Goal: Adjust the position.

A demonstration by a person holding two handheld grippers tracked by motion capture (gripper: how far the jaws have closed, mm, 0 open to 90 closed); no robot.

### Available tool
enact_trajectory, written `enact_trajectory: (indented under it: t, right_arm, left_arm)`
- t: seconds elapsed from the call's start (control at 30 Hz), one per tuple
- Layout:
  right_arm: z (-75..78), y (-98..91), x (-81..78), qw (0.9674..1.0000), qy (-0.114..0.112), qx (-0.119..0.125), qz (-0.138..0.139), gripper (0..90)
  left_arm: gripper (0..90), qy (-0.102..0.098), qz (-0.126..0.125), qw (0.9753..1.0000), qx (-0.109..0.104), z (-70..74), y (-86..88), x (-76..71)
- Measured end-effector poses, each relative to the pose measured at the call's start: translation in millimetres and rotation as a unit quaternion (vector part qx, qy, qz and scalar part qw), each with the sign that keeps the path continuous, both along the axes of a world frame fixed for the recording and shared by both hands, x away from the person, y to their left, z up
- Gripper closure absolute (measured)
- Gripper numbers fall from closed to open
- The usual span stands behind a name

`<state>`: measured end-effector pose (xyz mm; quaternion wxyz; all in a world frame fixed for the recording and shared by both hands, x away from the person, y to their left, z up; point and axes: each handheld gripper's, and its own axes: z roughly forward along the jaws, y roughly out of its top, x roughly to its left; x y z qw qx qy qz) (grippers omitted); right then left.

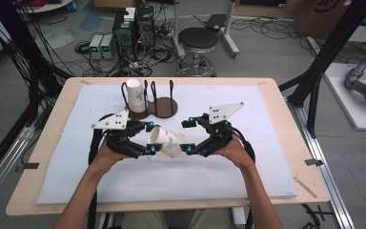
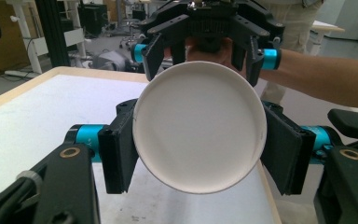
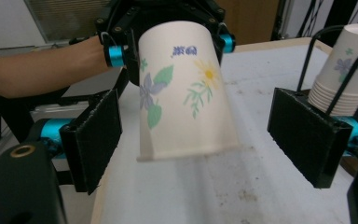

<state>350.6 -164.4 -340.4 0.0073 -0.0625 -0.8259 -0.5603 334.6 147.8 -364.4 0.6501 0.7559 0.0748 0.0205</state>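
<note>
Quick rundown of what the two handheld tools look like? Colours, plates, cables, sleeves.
Both the left tool and right tool are black linkage frames with cyan joints. Each has two flat black pads, brass-coloured pivot rings, and a grey three-cornered plate with dark dots on top. A black cable trails back from each. The forearms are bare, no sleeves.

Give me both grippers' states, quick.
Left gripper: shut on the white floral paper cup, gripping near its rim.
Right gripper: open, jaws straddling the cup's base without touching.
</note>
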Motion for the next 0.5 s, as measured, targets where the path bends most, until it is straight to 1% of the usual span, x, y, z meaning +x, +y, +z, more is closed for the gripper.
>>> enact_trajectory:
  t: [0.2, 0.5]
  right_arm:
    - [-0.9, 10.7, 1.6, 0.9999, 0.004, -0.003, 0.016, 18.1]
    - [-4.0, 21.3, 1.6, 0.9996, 0.007, -0.011, 0.025, 18.1]
  left_arm:
    - [35.2, -0.002, -0.004, 1.0, -0.002, 1.1, -3.0, -0.8]
    - [35.3, -0.004, -0.008, 1.0, 0.0, 3.6, -6.8, -1.5]
